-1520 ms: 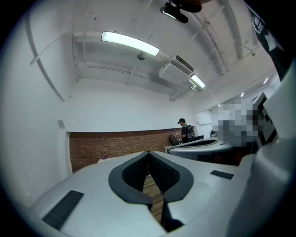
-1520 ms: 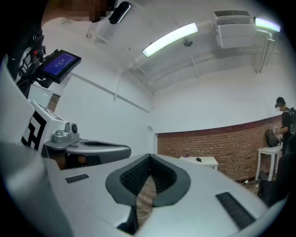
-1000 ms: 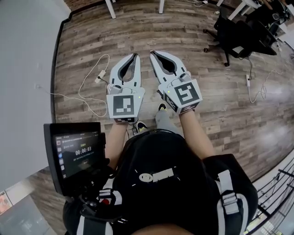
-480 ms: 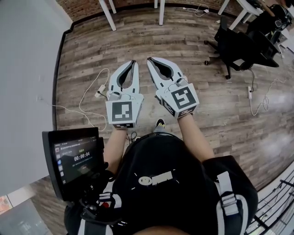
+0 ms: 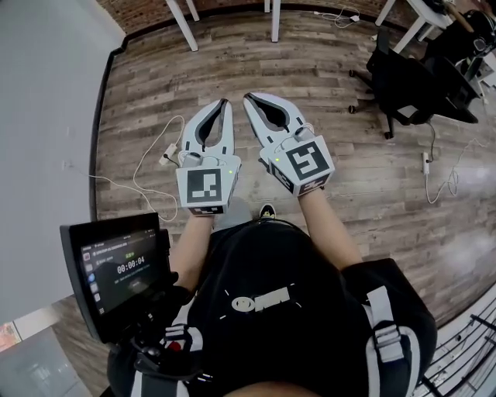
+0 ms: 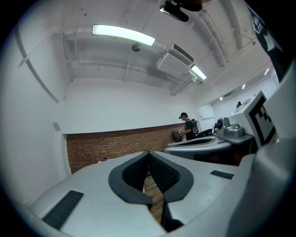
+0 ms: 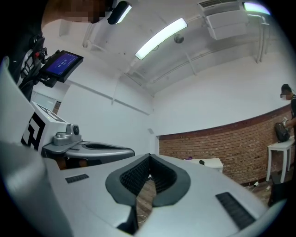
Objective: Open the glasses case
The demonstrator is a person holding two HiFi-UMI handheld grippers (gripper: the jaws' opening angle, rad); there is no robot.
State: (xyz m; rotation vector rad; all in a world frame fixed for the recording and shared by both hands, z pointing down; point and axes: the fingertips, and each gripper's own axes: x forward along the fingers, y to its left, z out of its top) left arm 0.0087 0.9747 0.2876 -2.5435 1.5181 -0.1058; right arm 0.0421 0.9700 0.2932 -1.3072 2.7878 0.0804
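Black covers the person's chest [image 5: 263, 310] at the bottom of the head view, with a mounted tablet [image 5: 116, 267] just beside it on the left. Ahead of the chest both arms reach out level over the wooden floor [image 5: 364, 178]. The left gripper [image 5: 225, 103] has its jaws pressed together, the ribbed pads meeting along one line with nothing between them. The right gripper [image 5: 249, 98], just beside it, is pressed together the same way and is also empty. Neither touches anything, and their tips sit near each other without meeting. A white cable [image 5: 147, 167] trails across the floor beyond the left one. Farther off stand white table legs [image 5: 180, 14] and a black office chair [image 5: 418, 81], and the right gripper view shows a small white table [image 7: 208, 163] against a brick wall [image 7: 217, 143]. What lies on it is too small to tell. The glasses case shows in no view, so the task seems not yet begun. The step in hand looks like an approach. The next move probably calls for finding the case, bringing both grippers to it and spreading the jaws to take hold of it.
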